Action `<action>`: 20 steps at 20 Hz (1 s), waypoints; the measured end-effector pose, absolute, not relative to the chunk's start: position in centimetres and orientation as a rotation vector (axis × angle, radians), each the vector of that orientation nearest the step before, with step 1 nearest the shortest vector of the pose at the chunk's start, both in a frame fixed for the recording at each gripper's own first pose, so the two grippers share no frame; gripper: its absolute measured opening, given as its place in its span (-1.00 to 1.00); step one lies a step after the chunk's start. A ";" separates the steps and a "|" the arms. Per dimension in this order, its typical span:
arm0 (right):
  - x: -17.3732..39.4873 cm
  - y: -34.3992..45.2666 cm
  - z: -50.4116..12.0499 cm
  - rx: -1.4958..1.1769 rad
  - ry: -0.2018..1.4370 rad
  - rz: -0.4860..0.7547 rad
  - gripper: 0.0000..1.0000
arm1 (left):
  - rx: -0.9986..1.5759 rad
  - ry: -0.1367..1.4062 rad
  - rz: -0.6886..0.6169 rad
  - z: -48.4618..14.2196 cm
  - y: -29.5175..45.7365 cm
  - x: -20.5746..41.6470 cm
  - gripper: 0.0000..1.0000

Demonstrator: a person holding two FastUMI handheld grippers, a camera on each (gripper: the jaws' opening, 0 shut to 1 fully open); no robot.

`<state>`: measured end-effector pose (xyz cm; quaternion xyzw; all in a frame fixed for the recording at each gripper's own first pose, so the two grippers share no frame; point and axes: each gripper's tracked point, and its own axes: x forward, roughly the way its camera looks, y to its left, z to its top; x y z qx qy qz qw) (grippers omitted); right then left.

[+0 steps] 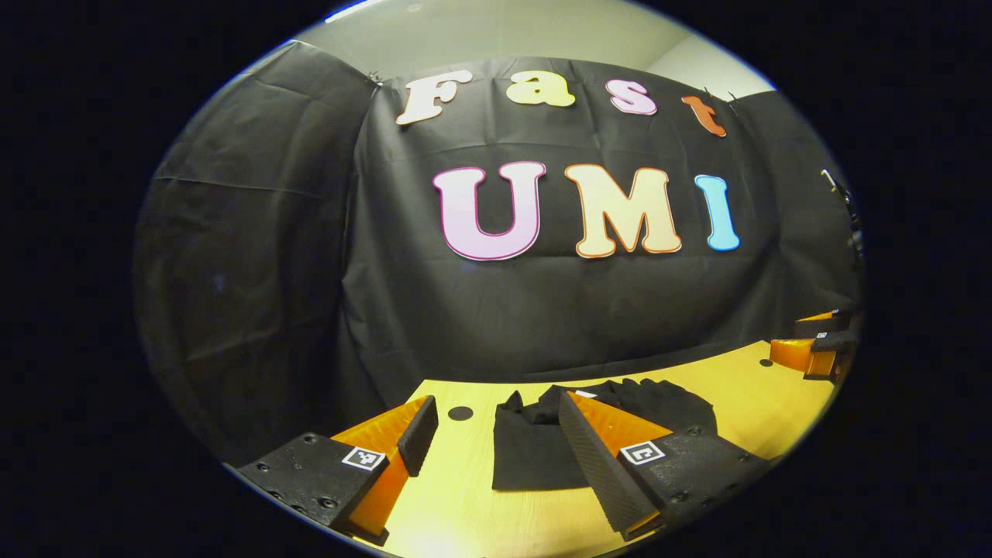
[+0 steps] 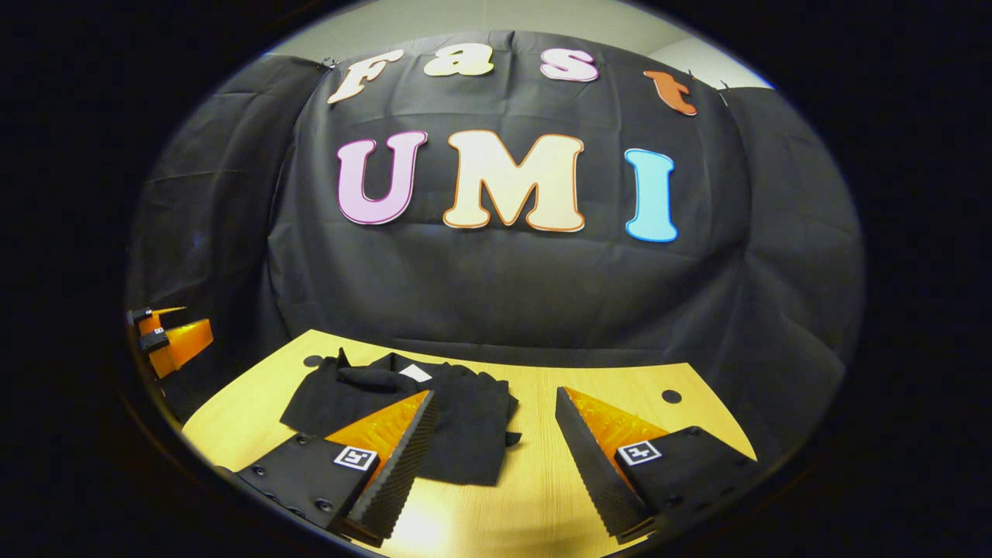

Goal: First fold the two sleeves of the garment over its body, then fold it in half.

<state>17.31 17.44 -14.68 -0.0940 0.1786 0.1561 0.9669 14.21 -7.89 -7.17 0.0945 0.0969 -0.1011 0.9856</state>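
Observation:
A black garment point(image 1: 535, 446) point(image 2: 457, 418) lies folded into a compact bundle on the wooden table point(image 1: 457, 496) point(image 2: 535, 473), a white tag showing near its collar. My left gripper point(image 1: 496, 422) hangs open above the table's near edge, its right finger in front of the garment, nothing between the fingers. My right gripper point(image 2: 496, 407) is open too, its left finger over the garment's near side. The right gripper point(image 1: 818, 349) shows far right in the left gripper view. The left gripper point(image 2: 167, 337) appears far left in the right gripper view.
Black cloth walls close the booth behind and beside the table. Small dark round holes point(image 1: 460, 413) point(image 2: 672, 396) mark the tabletop near its far corners. Bare wood lies in front of the garment.

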 end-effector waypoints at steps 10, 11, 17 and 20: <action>5.1 14.0 -13.9 -0.076 0.371 0.336 0.96 | 0.197 0.200 -0.177 -6.2 -5.3 2.7 1.00; 4.1 14.1 -14.1 -0.048 0.376 0.334 0.87 | 0.196 0.207 -0.175 -6.6 -5.2 2.1 0.87; 1.1 14.5 -15.4 -0.005 0.414 0.346 0.87 | 0.177 0.237 -0.203 -7.4 -5.9 0.5 0.88; 0.8 14.6 -14.9 0.012 0.405 0.345 0.94 | 0.173 0.230 -0.229 -7.0 -6.4 0.5 0.87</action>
